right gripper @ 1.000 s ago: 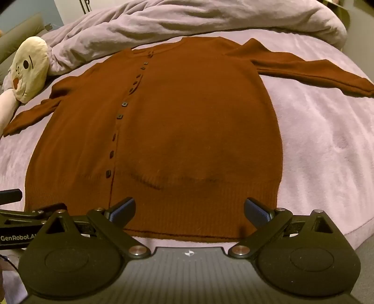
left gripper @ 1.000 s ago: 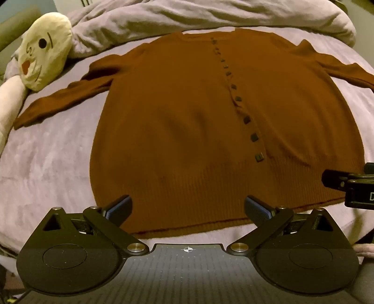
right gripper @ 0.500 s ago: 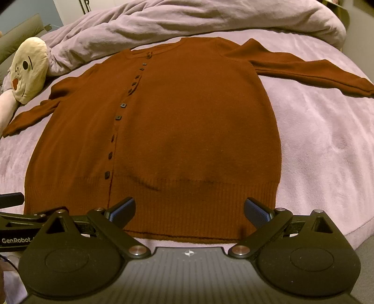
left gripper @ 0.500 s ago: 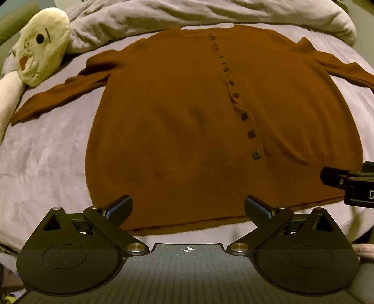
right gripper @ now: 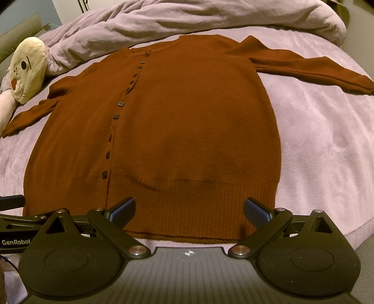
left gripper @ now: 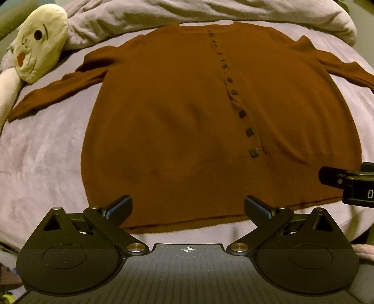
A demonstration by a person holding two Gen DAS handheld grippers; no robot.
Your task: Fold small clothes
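Cardigan (left gripper: 187,112) flat on bed (left gripper: 42,159) (buttoned); both grippers' fingers (right gripper: 124,209) apart.

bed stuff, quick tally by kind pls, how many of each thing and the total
brown cardigan: 1
plush toy with a face: 1
rumpled duvet: 1
grippers: 2, the left gripper and the right gripper, both open near the hem
total: 5

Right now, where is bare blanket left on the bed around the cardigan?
Bare blanket lies right of the cardigan, below its right sleeve; another patch lies under the left sleeve. Plush toy and duvet crowd the far edge.
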